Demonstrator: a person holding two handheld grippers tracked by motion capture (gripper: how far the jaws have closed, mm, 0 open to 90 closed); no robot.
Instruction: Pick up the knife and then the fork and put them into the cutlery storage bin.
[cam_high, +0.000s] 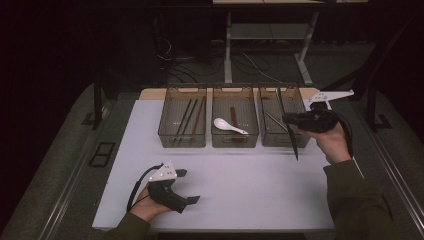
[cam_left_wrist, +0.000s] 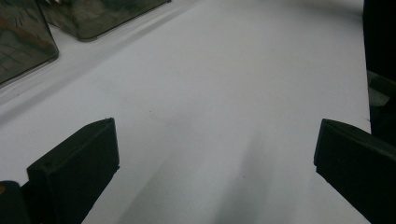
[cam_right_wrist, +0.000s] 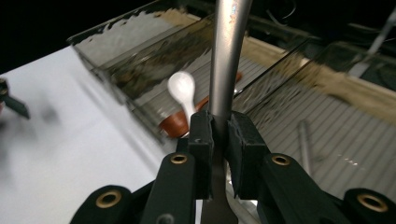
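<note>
The right tongs (cam_right_wrist: 219, 135) are clamped tight on a long metal utensil (cam_right_wrist: 227, 56), jaws pinching its flat handle with the rest of the shaft running up and away from the camera. From the high view, those right tongs (cam_high: 292, 120) sit over the front right corner of the right bin (cam_high: 270, 135), at about two o'clock on the white counter (cam_high: 240, 185), and the utensil (cam_high: 290, 135) slants across the bin's front wall, its dark lower end hanging out over the counter. What kind of utensil it is, I cannot tell.

Three clear bins stand in a row at twelve o'clock. The left bin (cam_high: 167, 132) holds dark chopsticks (cam_high: 189, 116), the middle bin (cam_high: 220, 137) a white spoon (cam_high: 227, 125) beside a reddish-brown piece (cam_high: 233, 117), and the right bin already has a metal piece (cam_high: 274, 120) lying on its floor.

Down at seven o'clock, the left tongs (cam_high: 189, 186) rest low with jaws wide apart, nothing between them; in the left gripper view just bare counter (cam_left_wrist: 210, 93).

My read: this looks like sorting, and metal belongs in the right bin. To do it well, bring the hanging end up clear of the wall, level the shaft along the bin's length, lower it beside the other metal piece, then release.
</note>
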